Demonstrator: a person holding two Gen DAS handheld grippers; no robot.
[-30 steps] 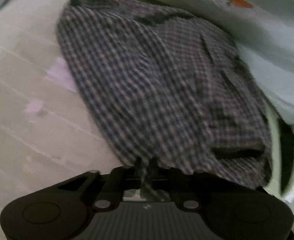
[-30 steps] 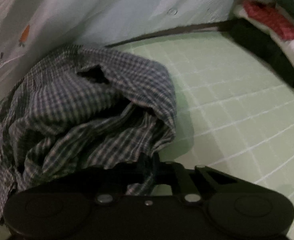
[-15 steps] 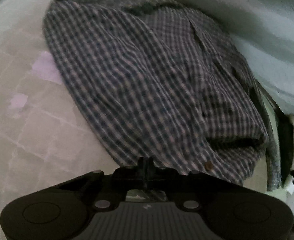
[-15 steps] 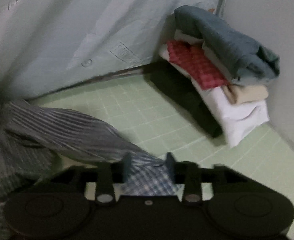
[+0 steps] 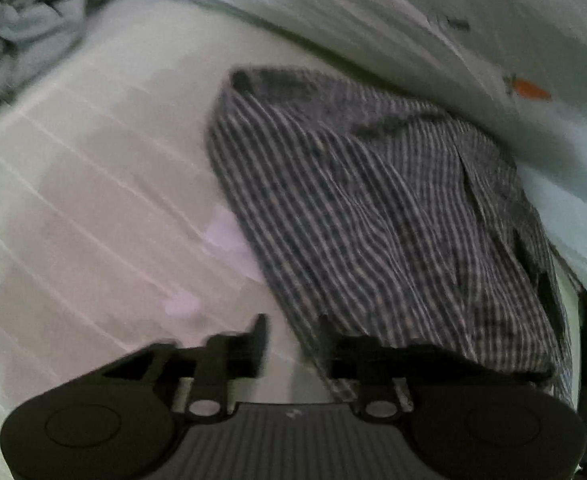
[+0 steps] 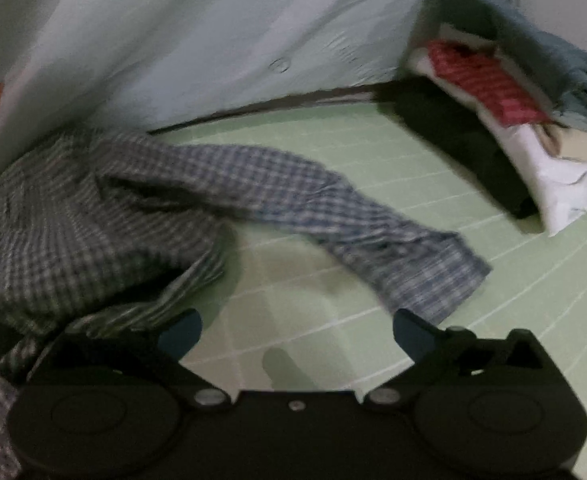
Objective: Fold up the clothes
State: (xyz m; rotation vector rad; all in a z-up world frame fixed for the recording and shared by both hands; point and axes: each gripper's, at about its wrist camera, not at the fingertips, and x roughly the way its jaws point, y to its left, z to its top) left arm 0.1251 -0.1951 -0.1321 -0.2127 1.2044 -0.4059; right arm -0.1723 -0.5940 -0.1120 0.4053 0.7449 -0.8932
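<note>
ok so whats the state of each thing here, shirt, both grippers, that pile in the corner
checked shirt: lying loose and rumpled on the green mat, not yet folded
sleeve: stretched out flat toward the pile, free of any grip
left gripper: jaws have just been opening, shirt edge by the right finger, not pinched
right gripper: jaws have just been opening, wide open, nothing between them
clothes pile: folded, stacked in the corner

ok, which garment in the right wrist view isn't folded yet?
The checked shirt, spread loose on the green mat with one sleeve flung out. The others sit folded in the stack by the wall.
</note>
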